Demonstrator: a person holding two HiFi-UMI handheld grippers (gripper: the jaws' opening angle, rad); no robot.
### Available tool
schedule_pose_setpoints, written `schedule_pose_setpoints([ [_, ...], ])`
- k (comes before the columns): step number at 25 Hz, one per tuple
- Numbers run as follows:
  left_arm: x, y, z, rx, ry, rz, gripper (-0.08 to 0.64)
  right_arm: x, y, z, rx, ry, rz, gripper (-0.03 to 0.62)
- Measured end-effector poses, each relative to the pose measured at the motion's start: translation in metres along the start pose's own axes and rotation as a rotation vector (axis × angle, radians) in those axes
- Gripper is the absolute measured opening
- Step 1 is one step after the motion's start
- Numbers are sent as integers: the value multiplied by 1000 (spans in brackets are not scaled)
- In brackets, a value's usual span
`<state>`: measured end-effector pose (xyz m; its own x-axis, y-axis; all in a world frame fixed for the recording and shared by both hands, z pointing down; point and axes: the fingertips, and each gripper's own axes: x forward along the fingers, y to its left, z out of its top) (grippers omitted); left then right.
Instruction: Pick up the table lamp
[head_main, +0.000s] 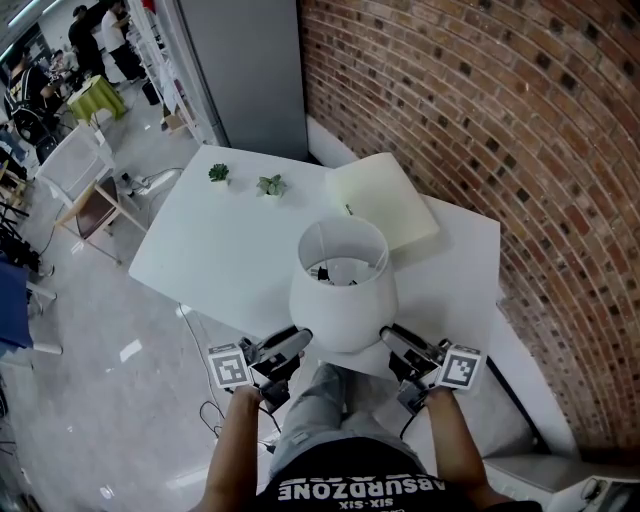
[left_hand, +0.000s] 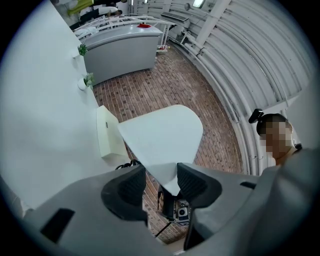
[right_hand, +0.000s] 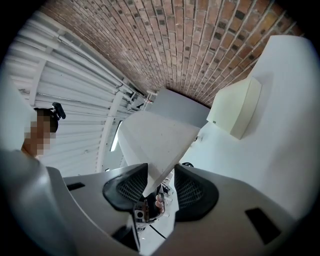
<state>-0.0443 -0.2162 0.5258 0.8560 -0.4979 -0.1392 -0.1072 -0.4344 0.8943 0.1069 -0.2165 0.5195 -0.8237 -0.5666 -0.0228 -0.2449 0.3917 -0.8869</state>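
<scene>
The table lamp (head_main: 341, 288) stands near the front edge of the white table (head_main: 200, 250); its white shade is open at the top with the bulb holder showing inside. My left gripper (head_main: 296, 342) is at the lower left rim of the shade and my right gripper (head_main: 392, 336) at the lower right rim. In the left gripper view the shade (left_hand: 161, 135) has its edge between the jaws of the left gripper (left_hand: 161, 182), with a gap on the left pad's side. In the right gripper view the shade (right_hand: 156, 140) edge lies between the right gripper (right_hand: 160, 187) pads, not visibly pinched.
A cream box (head_main: 385, 200) lies behind the lamp, close to the brick wall (head_main: 500, 120). Two small potted plants (head_main: 218, 172) (head_main: 270, 185) stand at the table's far side. A white chair (head_main: 78, 165) is on the floor to the left.
</scene>
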Motion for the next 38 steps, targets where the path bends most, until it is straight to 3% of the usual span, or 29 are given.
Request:
schedule_pose_setpoints([
  [6, 0, -1, 1, 1, -8, 7, 176, -2, 1, 2, -13, -4, -7, 153],
  [12, 0, -4, 0, -55, -40, -4, 163, -6, 3, 1, 1, -20, -13, 143],
  [16, 1, -10, 1, -7, -25, -21, 160, -7, 7, 1, 9, -29, 0, 141],
  [38, 10, -46, 35, 90, -60, -91, 160, 2, 46, 30, -91, -85, 61, 140],
])
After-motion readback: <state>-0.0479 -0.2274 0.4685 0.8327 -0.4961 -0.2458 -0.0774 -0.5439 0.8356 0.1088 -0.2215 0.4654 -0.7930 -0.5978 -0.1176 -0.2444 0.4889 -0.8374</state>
